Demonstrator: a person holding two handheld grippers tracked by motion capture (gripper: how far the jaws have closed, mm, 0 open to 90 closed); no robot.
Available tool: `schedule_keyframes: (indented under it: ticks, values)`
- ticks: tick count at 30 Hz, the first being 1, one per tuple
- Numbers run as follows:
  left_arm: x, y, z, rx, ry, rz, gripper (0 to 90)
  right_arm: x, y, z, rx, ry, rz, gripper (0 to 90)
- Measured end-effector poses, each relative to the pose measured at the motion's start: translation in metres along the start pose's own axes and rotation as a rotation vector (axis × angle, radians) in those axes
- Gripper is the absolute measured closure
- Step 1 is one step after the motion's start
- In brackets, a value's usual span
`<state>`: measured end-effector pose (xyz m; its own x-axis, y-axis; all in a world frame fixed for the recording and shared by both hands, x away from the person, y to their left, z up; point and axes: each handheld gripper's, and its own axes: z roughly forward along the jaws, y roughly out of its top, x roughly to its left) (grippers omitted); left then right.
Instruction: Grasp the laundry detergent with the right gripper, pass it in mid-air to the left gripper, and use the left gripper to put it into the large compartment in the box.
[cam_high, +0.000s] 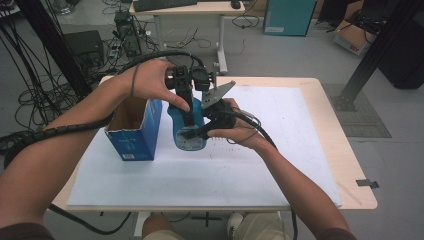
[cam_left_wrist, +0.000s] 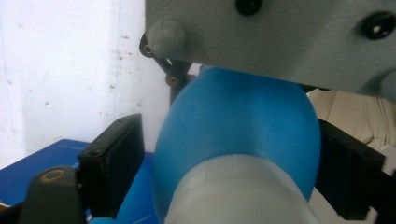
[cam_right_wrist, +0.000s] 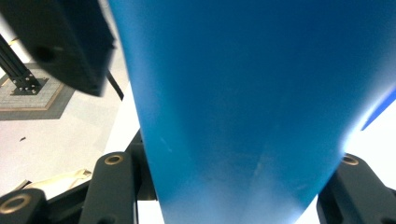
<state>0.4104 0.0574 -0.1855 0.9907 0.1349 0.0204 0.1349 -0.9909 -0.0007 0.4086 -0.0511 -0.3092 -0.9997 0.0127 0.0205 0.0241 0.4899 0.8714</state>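
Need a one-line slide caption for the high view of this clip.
Both hand-held grippers, left and right, close on a blue bottle beside an open blue box on the white-topped table.

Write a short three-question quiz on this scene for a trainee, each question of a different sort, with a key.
1. True or false: the open-topped blue cardboard box stands to the left of the blue plastic bottle in the high view.
2. Multiple choice: What sits between the jaws of the left hand-held gripper? A) the box flap B) the blue plastic bottle C) a cable
3. Fill in: the white sheet covers most of the light wooden ____.

Key:
1. True.
2. B: in the left gripper view the bottle's blue body lies between the two black jaws.
3. Table. The right hand-held gripper also flanks the bottle over it.
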Motion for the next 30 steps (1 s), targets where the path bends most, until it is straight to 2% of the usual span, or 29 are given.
schedule_keyframes:
  ticks: [1, 2, 5, 7, 8, 11, 12, 13, 14, 16, 23, 24, 28, 29, 30]
  values:
    - [0.001, 0.000, 0.000, 0.010, -0.003, 0.004, 21.0, 0.000, 0.000, 0.000, -0.001, 0.000, 0.000, 43.7]
    - [-0.009, -0.001, 0.007, -0.100, -0.011, -0.143, 22.2, 0.000, 0.000, 0.000, -0.003, 0.001, 0.000, 43.8]
    - [-0.009, -0.001, 0.008, -0.094, -0.005, -0.139, 25.4, 0.000, 0.000, 0.000, -0.005, 0.003, -0.001, 43.7]
    - [-0.008, -0.002, 0.009, -0.091, -0.006, -0.140, 26.1, -0.001, 0.000, 0.001, -0.001, 0.001, -0.019, 43.8]
    - [-0.008, -0.003, 0.010, -0.097, -0.016, -0.142, 28.3, -0.003, 0.000, 0.003, -0.023, -0.009, -0.047, 43.8]
    - [-0.008, -0.003, 0.010, -0.092, -0.020, -0.137, 31.0, -0.002, -0.001, 0.002, 0.000, 0.001, -0.034, 43.7]
    - [-0.008, -0.003, 0.010, -0.091, -0.023, -0.141, 32.1, 0.000, -0.001, 0.003, 0.012, 0.001, -0.002, 43.8]
    - [-0.008, -0.003, 0.010, -0.092, -0.021, -0.137, 33.3, -0.001, -0.001, 0.003, 0.009, 0.002, -0.015, 43.7]
    - [-0.008, -0.003, 0.009, -0.097, -0.031, -0.144, 34.6, 0.001, -0.001, 0.003, 0.014, 0.007, 0.008, 43.7]
    - [-0.008, -0.003, 0.009, -0.095, -0.032, -0.144, 35.0, 0.000, -0.001, 0.003, 0.005, 0.003, -0.007, 43.7]
    - [-0.009, -0.004, 0.011, -0.092, -0.024, -0.133, 35.5, 0.001, -0.001, 0.003, 0.018, 0.009, -0.001, 43.7]
    - [-0.009, -0.004, 0.011, -0.101, -0.025, -0.141, 35.6, 0.001, -0.001, 0.004, 0.018, 0.003, 0.000, 43.6]
    - [-0.009, -0.005, 0.011, -0.087, -0.029, -0.131, 35.8, 0.001, -0.001, 0.005, 0.019, 0.011, 0.000, 43.5]
    - [-0.010, -0.004, 0.011, -0.087, -0.031, -0.139, 35.8, -0.001, -0.002, 0.006, 0.003, 0.000, -0.038, 43.5]
    - [-0.010, -0.004, 0.011, -0.087, -0.031, -0.139, 35.9, -0.001, -0.002, 0.006, 0.003, 0.000, -0.038, 43.5]
